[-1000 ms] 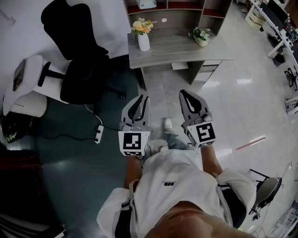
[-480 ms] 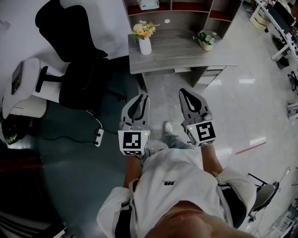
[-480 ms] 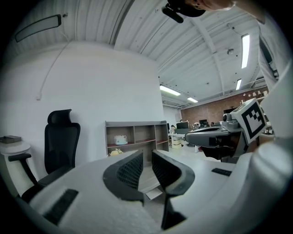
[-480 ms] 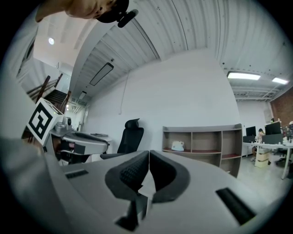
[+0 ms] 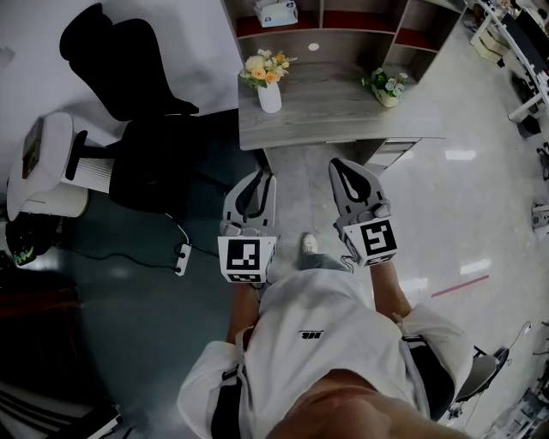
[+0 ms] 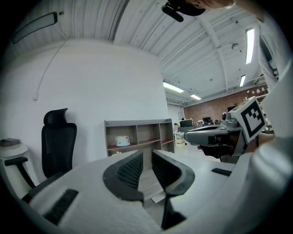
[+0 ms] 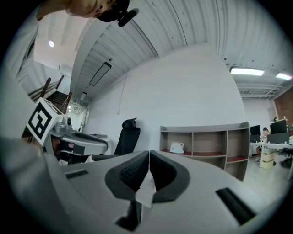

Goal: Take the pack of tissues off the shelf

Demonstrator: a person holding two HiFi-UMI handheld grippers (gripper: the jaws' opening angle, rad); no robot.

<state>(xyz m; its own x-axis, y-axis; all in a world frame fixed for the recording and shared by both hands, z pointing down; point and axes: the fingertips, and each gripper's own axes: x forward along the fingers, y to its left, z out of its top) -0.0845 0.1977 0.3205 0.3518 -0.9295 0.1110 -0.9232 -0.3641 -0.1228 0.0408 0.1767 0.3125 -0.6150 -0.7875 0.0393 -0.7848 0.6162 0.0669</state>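
Note:
The pack of tissues (image 5: 276, 12), a pale box, lies in the left bay of the grey shelf unit (image 5: 390, 36) behind the desk, far ahead of both grippers. In the left gripper view the pack of tissues (image 6: 122, 140) shows small in that shelf (image 6: 158, 137); the right gripper view has the same pack (image 7: 176, 147). My left gripper (image 5: 260, 177) is held at waist height above the floor, jaws shut but for a thin slit, holding nothing. My right gripper (image 5: 341, 168) hangs beside it, jaws touching and empty.
A grey desk (image 5: 334, 103) stands between me and the shelf, carrying a white vase of flowers (image 5: 268, 81) and a small potted plant (image 5: 386, 86). A black office chair (image 5: 137, 111) is at the left. A power strip and cable (image 5: 181, 255) lie on the floor.
The desk and shelf have slid lower in the head view, closer to me. Both grippers keep the same pose and jaw state in front of my body.

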